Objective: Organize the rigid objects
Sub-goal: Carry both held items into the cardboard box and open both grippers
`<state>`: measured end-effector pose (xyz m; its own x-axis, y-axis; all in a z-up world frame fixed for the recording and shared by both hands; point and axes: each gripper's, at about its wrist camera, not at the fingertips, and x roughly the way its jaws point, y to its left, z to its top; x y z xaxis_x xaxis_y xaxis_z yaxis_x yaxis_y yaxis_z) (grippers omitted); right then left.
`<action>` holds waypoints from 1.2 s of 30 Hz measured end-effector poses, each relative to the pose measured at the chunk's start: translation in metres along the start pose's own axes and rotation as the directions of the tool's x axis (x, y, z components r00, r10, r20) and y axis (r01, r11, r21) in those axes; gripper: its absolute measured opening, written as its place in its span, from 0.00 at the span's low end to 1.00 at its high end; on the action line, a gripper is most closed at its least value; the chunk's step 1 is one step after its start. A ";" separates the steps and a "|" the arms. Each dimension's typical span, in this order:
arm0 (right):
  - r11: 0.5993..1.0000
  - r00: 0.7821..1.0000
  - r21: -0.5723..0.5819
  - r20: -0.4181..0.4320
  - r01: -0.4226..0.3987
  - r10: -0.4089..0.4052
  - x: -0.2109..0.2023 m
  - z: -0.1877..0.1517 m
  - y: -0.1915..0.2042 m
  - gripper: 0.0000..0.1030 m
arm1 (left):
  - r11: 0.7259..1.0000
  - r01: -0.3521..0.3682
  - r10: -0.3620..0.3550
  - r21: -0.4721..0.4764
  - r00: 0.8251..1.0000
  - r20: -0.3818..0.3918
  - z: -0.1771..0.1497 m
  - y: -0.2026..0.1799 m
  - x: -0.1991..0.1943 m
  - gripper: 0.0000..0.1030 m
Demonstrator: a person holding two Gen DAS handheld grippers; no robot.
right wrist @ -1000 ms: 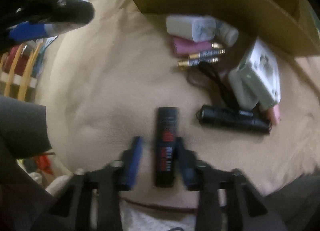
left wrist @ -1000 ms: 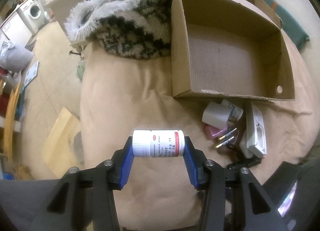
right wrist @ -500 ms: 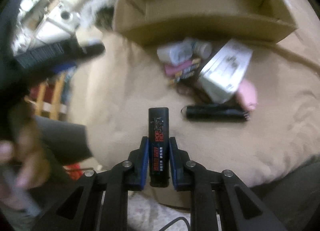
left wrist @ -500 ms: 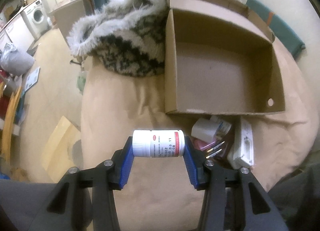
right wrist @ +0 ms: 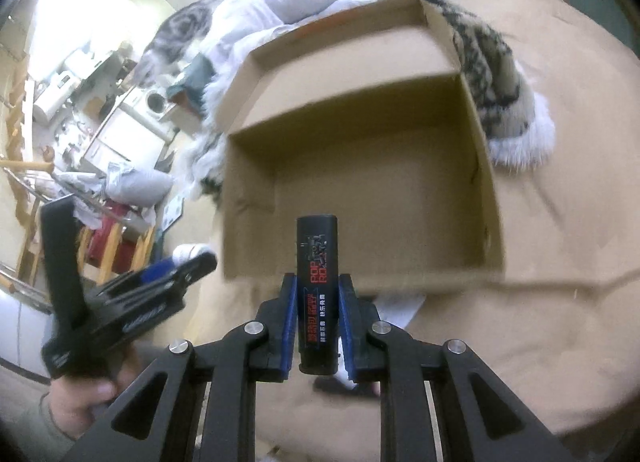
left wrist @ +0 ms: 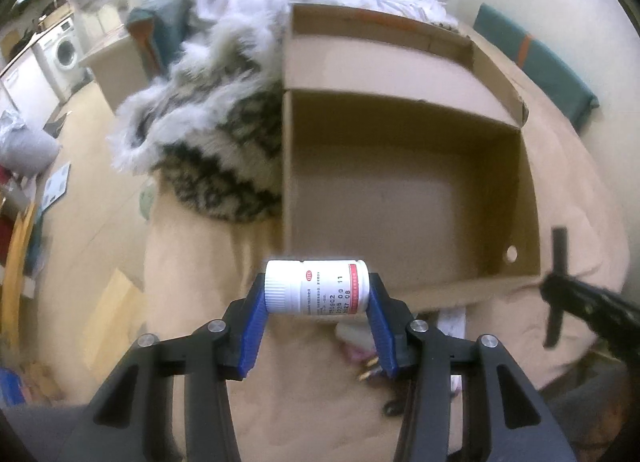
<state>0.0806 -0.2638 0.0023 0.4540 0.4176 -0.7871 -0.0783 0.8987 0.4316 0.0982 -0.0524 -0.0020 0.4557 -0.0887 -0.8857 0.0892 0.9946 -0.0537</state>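
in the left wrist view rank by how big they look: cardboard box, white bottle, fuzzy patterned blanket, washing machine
1. cardboard box
2. fuzzy patterned blanket
3. white bottle, though it sits right at the camera in the left gripper, so it looks bigger than it is
4. washing machine, far off, so it looks smallest

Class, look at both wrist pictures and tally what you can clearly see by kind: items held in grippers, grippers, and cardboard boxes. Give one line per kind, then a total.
Held items: 2, a white pill bottle and a black tube
Grippers: 2, left gripper and right gripper
Cardboard boxes: 1, the cardboard box, nothing visible inside
Total: 5
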 end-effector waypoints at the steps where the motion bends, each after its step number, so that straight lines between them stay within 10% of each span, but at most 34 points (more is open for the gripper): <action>1: 1.000 1.000 -0.002 0.000 0.011 -0.011 0.006 0.011 -0.004 0.20 | 1.000 -0.002 0.002 0.010 1.000 -0.003 0.005 -0.004 0.004 0.42; 17: 0.986 0.980 0.059 -0.133 0.156 -0.147 0.104 0.057 -0.055 0.20 | 0.976 -0.060 0.074 0.211 0.996 -0.058 0.031 -0.074 0.101 0.42; 36: 0.976 0.965 0.089 -0.189 0.200 -0.181 0.131 0.069 -0.066 0.20 | 0.972 -0.105 0.134 0.210 0.982 -0.130 0.040 -0.082 0.148 0.42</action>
<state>0.2069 -0.2776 -0.0991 0.2847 0.2658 -0.9210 0.0936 0.9485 0.3026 0.1937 -0.1490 -0.1097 0.3441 0.0537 -0.9374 0.2246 0.9647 0.1377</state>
